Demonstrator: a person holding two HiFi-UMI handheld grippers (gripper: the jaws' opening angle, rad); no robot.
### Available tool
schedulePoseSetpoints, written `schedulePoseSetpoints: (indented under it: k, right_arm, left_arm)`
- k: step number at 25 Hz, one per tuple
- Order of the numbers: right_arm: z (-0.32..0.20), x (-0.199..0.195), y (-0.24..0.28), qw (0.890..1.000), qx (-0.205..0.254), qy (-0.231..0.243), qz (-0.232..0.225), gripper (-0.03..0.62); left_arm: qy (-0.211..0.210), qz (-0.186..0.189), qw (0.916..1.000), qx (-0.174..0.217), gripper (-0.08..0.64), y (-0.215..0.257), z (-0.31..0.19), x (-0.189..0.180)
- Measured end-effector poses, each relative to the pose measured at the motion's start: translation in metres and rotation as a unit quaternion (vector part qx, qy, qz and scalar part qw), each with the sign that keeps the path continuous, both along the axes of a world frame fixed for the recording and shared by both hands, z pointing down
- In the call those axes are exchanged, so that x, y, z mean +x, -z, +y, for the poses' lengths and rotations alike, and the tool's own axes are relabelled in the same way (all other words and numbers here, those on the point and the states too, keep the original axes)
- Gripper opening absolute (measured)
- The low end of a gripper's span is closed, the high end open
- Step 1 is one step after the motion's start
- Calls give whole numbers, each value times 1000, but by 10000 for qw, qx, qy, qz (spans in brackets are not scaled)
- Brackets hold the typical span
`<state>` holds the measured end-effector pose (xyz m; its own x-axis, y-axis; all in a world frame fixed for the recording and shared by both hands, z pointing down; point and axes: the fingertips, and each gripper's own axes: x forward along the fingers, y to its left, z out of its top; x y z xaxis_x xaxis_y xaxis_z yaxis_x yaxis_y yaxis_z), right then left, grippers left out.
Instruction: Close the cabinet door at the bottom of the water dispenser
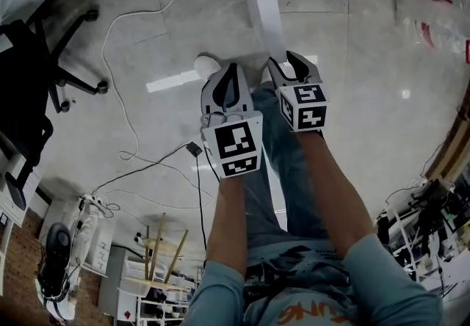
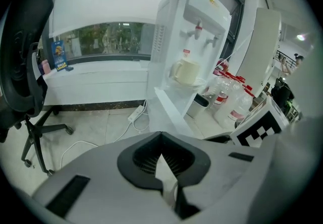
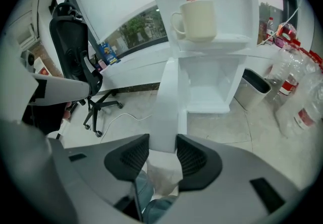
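Left gripper: pointing steeply down over the floor, just beside the right gripper; its fingers are lying together with nothing held between them.
Right gripper: pointing down at the edge of the cabinet door; its fingers are standing apart.
Gap between the right fingers: the near edge of the door is showing in it and filling it from side to side; whether the pads are touching the door cannot be told.
Cabinet door: standing open at the bottom of the water dispenser, swung out towards the person and seen edge-on.
Water dispenser: standing upright on the floor, white, in front of both grippers.
Cabinet compartment: lying open to view beside the door, on its right in the right gripper view.
Cup: sitting upright on the dispenser's tray, below the taps.
Bin: standing on the floor just right of the dispenser.
Bottles: lying and standing in a group on the floor beyond the bin.
Office chair: standing well to the left of the dispenser.
Cable: trailing across the floor between the chair and the grippers.
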<state>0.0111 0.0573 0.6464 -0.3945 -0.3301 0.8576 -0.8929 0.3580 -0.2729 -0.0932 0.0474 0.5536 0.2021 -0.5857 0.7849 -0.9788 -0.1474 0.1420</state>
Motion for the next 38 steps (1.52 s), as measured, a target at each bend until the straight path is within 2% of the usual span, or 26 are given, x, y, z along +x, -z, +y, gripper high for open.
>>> schedulePoseSetpoints:
  k: [17, 29, 38]
  right_arm:
    - [-29, 76, 7, 9984, 504, -192, 197, 193]
    - [-66, 132, 5, 9953, 794, -442, 322, 204]
    - [-92, 162, 8, 9926, 1087, -390, 373, 206]
  left_arm:
    - [-740, 91, 9972, -20, 8, 1, -20, 75]
    - [-1315, 8, 9913, -30, 8, -5, -54, 126]
    - [-1610, 61, 9869, 39, 8, -7, -72, 159]
